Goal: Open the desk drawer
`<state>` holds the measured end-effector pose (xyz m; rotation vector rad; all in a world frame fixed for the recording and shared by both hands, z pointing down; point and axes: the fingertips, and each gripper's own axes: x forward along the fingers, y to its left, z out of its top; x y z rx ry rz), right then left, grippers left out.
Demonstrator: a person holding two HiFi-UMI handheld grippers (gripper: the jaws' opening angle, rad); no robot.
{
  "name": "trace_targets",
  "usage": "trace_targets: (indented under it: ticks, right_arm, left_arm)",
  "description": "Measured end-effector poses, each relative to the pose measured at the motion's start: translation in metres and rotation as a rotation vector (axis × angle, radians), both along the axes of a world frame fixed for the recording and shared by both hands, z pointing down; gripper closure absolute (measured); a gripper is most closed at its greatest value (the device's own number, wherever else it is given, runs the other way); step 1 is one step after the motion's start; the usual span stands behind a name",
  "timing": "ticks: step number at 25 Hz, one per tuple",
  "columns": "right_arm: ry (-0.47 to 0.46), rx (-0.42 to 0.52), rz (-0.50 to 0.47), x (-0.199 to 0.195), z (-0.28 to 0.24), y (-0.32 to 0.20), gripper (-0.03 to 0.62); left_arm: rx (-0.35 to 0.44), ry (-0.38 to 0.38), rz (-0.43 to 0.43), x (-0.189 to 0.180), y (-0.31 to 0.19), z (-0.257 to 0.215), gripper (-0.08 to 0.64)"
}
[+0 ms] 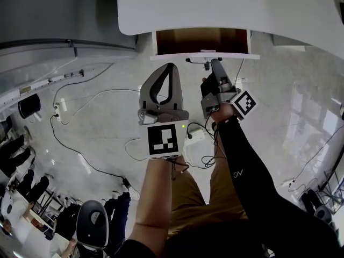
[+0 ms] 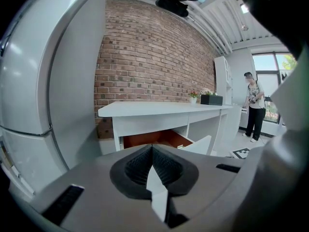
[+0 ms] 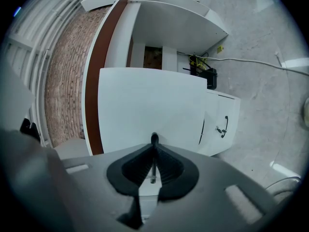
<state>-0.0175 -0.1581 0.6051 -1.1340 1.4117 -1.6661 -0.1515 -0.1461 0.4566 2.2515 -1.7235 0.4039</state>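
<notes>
The drawer (image 1: pixel 201 41) sits straight ahead of the right tool (image 1: pixel 215 64), under the edge of the white worktop (image 1: pixel 226 7). It is already part-way out: from the head view its brown inside shows as an open band between the worktop edge and the white drawer front (image 3: pixel 145 105). The dark handle (image 3: pixel 153 140) on that front stands right between the right tool's jaws. They are closed on it, with the ribbed pads pressed to either side of the thin bar and no gap showing. That tool points almost level at the drawer.

The left tool (image 1: pixel 170 67) hangs just to the left of the right one, a little short of the drawer front and touching nothing. Its jaws are together with nothing between them, and it looks past its tips at the open drawer and the worktop above.

Beyond the right tool's far side, a low white cabinet (image 3: pixel 219 124) with its own dark pull stands under the worktop, and cables (image 1: pixel 86 104) trail over the pale floor (image 1: pixel 279 122) well off to the left of both tools.

As a judgement, the main step is well in hand. The handle is gripped and the drawer is open enough to see in. What seems left is to draw it out as far as wanted, then let go.
</notes>
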Motion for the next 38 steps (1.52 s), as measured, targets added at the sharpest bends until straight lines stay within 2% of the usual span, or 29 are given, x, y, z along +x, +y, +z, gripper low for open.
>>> trace_targets:
  ticks: [22,38]
  right_arm:
    - [0.0,-0.021,-0.011,-0.003,0.004,0.007,0.57]
    - [0.001,-0.037,-0.031,0.0,-0.005,0.042,0.569]
  left_arm:
    - [-0.015,0.008,-0.008,-0.002,-0.005,0.008,0.551]
    - [-0.013,0.002,-0.003,-0.001,0.008,0.003,0.552]
